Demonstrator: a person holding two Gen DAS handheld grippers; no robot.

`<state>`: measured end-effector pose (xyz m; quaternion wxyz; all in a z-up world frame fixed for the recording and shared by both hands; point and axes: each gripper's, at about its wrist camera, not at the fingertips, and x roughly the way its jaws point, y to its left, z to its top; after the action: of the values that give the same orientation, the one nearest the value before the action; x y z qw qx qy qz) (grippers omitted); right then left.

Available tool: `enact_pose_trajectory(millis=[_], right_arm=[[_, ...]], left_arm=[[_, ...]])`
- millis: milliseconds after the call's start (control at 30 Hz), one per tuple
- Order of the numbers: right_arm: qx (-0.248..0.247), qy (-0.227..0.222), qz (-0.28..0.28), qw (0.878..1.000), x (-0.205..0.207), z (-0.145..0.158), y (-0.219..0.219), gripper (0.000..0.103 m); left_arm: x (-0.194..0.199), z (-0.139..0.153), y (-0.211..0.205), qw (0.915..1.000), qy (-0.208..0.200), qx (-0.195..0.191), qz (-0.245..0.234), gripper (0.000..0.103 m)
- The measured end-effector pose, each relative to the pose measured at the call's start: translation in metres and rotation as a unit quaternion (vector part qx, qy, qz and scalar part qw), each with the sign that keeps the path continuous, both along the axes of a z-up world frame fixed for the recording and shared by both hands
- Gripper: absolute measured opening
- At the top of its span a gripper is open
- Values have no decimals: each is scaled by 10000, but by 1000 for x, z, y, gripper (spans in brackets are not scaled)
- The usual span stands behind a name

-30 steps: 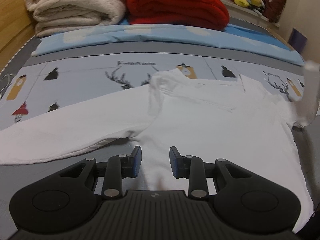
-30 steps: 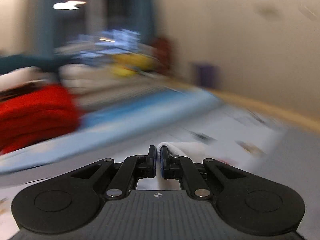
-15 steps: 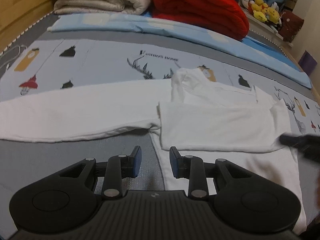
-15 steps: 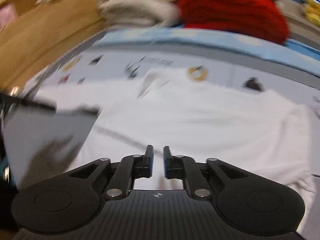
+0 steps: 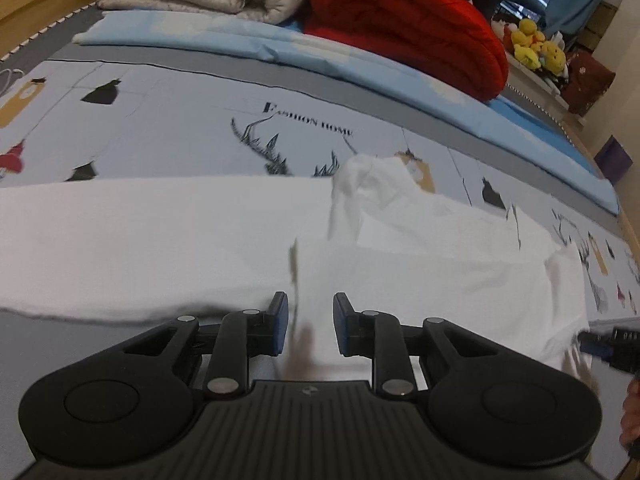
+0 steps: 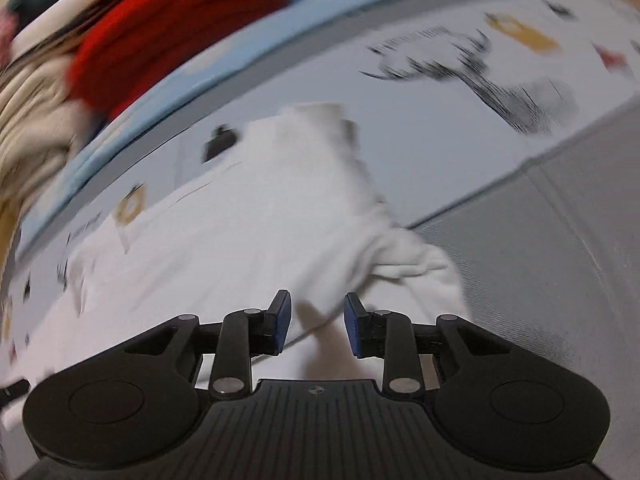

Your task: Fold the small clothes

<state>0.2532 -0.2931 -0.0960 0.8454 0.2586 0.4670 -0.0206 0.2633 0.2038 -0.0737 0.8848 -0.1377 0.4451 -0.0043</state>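
White long-sleeved shirt, soft and limp, lies half-folded on the bed as both grippers hover with jaws released, its outstretched sleeve likely the best hold.

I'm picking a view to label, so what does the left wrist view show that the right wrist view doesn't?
Left wrist only: the long outstretched sleeve, yellow plush toys, the open left gripper.

Right wrist only: the bunched shirt edge, the open right gripper over it.

Both: the white long-sleeved shirt, red folded blanket, printed bedsheet.
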Motion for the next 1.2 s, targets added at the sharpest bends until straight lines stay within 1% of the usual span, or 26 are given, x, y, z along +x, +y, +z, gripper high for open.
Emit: enact_pose_trajectory(millis=[100, 267, 300, 333, 367, 400, 467, 500, 567, 633, 667, 700, 733, 767, 833, 867, 900, 933, 967, 1000, 1067, 1100, 1133, 1167, 1200], right_arm=[[-31, 83, -143, 9999, 7, -7, -9, 34], [308, 219, -260, 9989, 19, -16, -18, 34], [318, 244, -314, 9987, 19, -17, -20, 33], [335, 253, -351, 9985, 20, -16, -22, 25], [358, 263, -369, 9983, 22, -15, -23, 13], [386, 268, -398, 9981, 23, -14, -25, 8], [529, 187, -549, 9969, 20, -8, -32, 3], [635, 68, -710, 9954, 17, -3, -36, 3], [885, -342, -1175, 9885, 7, 9, -47, 2], [1019, -847, -1635, 9776, -7, 22, -57, 2], [977, -930, -1764, 9750, -11, 24, -59, 1], [864, -883, -1865, 9746, -13, 22, -59, 0], [739, -668, -1856, 9776, -10, 16, -58, 1], [758, -439, -1787, 9800, -8, 8, -58, 4], [882, 136, -1644, 9824, -4, -7, -55, 5], [781, 260, -1598, 9837, -4, -8, -52, 5], [632, 145, -1625, 9846, -8, -3, -50, 5], [530, -6, -1598, 9857, -9, 4, -48, 5], [427, -215, -1505, 9874, -10, 11, -46, 5], [326, -465, -1380, 9888, -10, 19, -43, 5], [303, -810, -1122, 9899, -7, 25, -36, 5], [410, -922, -903, 9908, -2, 24, -32, 6], [573, -950, -667, 9916, 4, 20, -28, 10], [668, -901, -543, 9922, 9, 15, -29, 15], [668, -741, -462, 9939, 13, 7, -26, 16]], left_arm=[[23, -12, -3, 9998, 68, -148, 141, 29], [54, -41, -9, 9990, 355, 16, 259, 29], [58, -45, -11, 9989, 401, 82, 234, 28], [60, -47, -14, 9989, 387, 188, 195, 24], [62, -46, -17, 9990, 312, 275, 137, 6], [63, -44, -19, 9992, 237, 326, 72, 4], [62, -27, -24, 9993, -159, 340, 10, 3], [59, -14, -25, 9986, -476, 248, 1, 3], [55, 6, -27, 9952, -973, 99, -14, 3], [54, 14, -29, 9934, -1143, 98, -24, 4], [56, 11, -30, 9941, -1067, 203, 5, 5], [59, 6, -29, 9957, -875, 285, 47, 5], [61, 0, -26, 9972, -685, 283, 127, 6], [63, -5, -21, 9985, -464, 205, 218, 9], [61, -8, -10, 9986, -270, -19, 449, 10], [61, -8, -6, 9983, -210, -120, 529, 13], [59, -8, -2, 9980, -163, -223, 571, 18], [59, -8, 1, 9977, -112, -332, 575, 20], [58, -8, 3, 9973, -4, -466, 564, 25], [58, -12, 4, 9964, 169, -627, 541, 27], [58, -23, 7, 9930, 531, -930, 492, 27], [60, -30, 6, 9913, 730, -992, 455, 28], [62, -37, 4, 9904, 954, -914, 397, 30], [61, -42, 0, 9901, 1136, -753, 334, 30], [62, -46, -3, 9899, 1234, -646, 277, 29]])
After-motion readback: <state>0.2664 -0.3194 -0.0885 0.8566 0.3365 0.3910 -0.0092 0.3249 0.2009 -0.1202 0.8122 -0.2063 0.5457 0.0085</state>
